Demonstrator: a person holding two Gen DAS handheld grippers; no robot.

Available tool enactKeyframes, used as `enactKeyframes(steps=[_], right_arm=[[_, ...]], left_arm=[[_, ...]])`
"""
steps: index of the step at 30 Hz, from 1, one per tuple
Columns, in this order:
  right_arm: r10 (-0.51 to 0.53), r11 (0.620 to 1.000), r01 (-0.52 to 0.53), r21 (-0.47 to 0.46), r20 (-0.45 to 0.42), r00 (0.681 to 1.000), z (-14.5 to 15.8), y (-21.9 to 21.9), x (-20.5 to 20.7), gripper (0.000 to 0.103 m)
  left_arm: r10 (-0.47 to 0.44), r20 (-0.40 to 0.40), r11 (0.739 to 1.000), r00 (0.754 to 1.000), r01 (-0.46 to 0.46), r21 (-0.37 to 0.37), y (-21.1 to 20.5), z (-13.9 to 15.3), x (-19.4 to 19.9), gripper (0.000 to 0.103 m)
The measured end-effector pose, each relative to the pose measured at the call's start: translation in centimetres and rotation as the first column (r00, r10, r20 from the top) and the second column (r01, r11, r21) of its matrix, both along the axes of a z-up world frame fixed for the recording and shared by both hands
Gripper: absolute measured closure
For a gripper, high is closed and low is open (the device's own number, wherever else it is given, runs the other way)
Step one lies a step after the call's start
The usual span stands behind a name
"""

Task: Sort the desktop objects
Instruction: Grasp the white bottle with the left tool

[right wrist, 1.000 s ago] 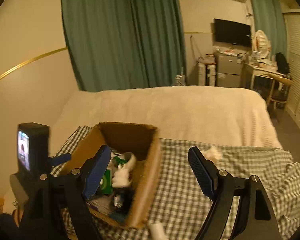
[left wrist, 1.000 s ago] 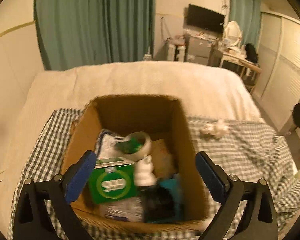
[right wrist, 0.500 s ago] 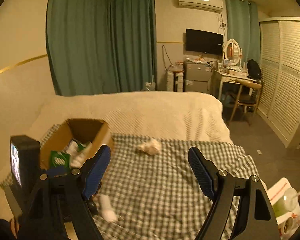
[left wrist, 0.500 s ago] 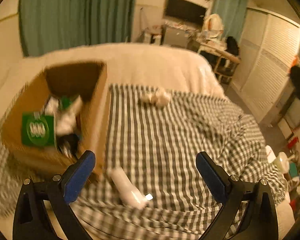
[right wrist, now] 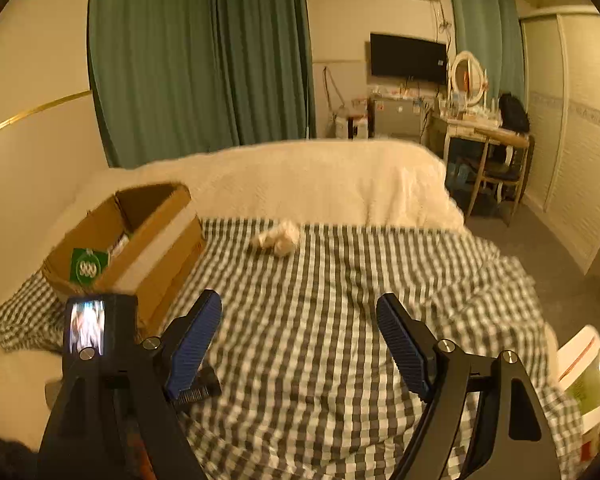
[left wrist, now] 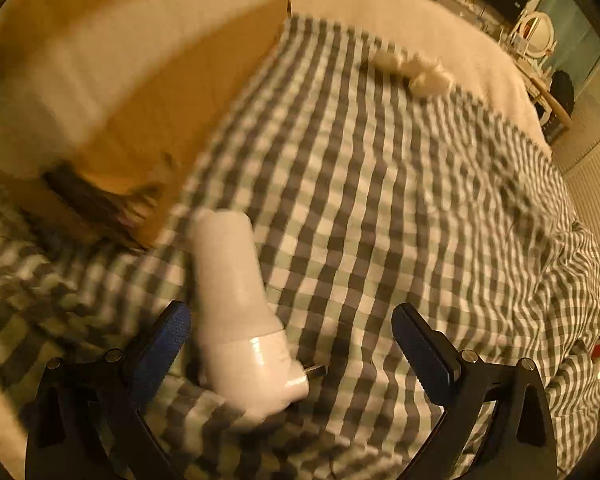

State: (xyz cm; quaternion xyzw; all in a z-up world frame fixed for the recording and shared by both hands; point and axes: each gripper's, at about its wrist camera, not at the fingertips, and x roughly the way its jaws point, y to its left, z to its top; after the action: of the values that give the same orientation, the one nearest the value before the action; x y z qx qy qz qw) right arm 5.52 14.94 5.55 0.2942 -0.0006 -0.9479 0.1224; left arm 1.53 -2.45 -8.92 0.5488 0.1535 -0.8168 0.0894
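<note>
A white bottle-shaped object (left wrist: 240, 312) lies on the checked cloth (left wrist: 380, 220) beside the cardboard box (left wrist: 172, 92). My left gripper (left wrist: 292, 336) is open and hangs just over it; the object sits between the fingers, nearer the left one, with no pad pressing on it. A crumpled white tissue (left wrist: 412, 68) lies farther off on the cloth. In the right wrist view my right gripper (right wrist: 300, 336) is open and empty above the cloth, the tissue (right wrist: 278, 240) ahead of it. The box (right wrist: 140, 248) stands at the left with a green packet (right wrist: 86, 268) inside.
The left gripper's body (right wrist: 96, 344) with a small lit screen rises at the lower left of the right wrist view. A white container with a bottle (right wrist: 588, 376) sits off the bed's right edge. A desk and chair (right wrist: 492, 168) stand beyond the bed.
My left gripper swung away from over the box, right and down, close onto the white object. My right gripper moved right, so the box slid left and the tissue came ahead.
</note>
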Motion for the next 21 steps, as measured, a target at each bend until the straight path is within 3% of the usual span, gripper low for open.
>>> enactKeyframes(steps=[3,4,5,6,10,14,18,21], right_arm=[[-0.002,1.000,0.002,0.021,0.031,1.000,-1.5,0.6,-0.5,0.023],[0.003,1.000,-0.003,0.008,0.044,0.999,-1.9,1.0,-0.6,0.023],[0.002,1.000,-0.002,-0.004,0.049,0.999,-2.0,1.1,-0.6,0.023],[0.002,1.000,-0.001,-0.018,0.051,0.999,-2.0,1.3,-0.6,0.023],[0.017,0.999,-0.014,-0.052,0.048,0.999,-2.0,1.2,-0.3,0.023],[0.022,0.999,-0.020,-0.036,0.061,0.998,-2.6,0.6,0.2,0.023],[0.005,0.999,-0.001,-0.048,0.082,0.997,-3.3,0.8,0.3,0.023],[-0.013,0.999,0.018,-0.050,0.091,0.996,-3.5,1.2,-0.2,0.023]], left_arm=[[-0.025,0.024,1.000,0.999,0.025,0.005,0.4,-1.4,-0.3,0.008],[-0.027,0.008,1.000,1.000,0.027,0.006,0.4,-1.2,0.0,0.019],[-0.029,-0.011,0.999,1.000,0.030,0.020,0.4,-0.9,0.3,0.043],[-0.038,-0.026,0.998,0.999,0.040,0.049,0.4,-0.8,0.5,0.058],[-0.089,-0.062,0.990,0.994,0.095,0.102,0.8,0.1,1.3,0.059],[-0.125,-0.191,0.985,0.974,0.145,0.092,1.7,3.1,2.6,0.059],[-0.179,-0.283,0.980,0.942,0.195,0.028,2.4,6.4,2.2,0.059],[-0.226,-0.319,0.974,0.921,0.216,-0.067,3.0,7.8,-0.1,0.059]])
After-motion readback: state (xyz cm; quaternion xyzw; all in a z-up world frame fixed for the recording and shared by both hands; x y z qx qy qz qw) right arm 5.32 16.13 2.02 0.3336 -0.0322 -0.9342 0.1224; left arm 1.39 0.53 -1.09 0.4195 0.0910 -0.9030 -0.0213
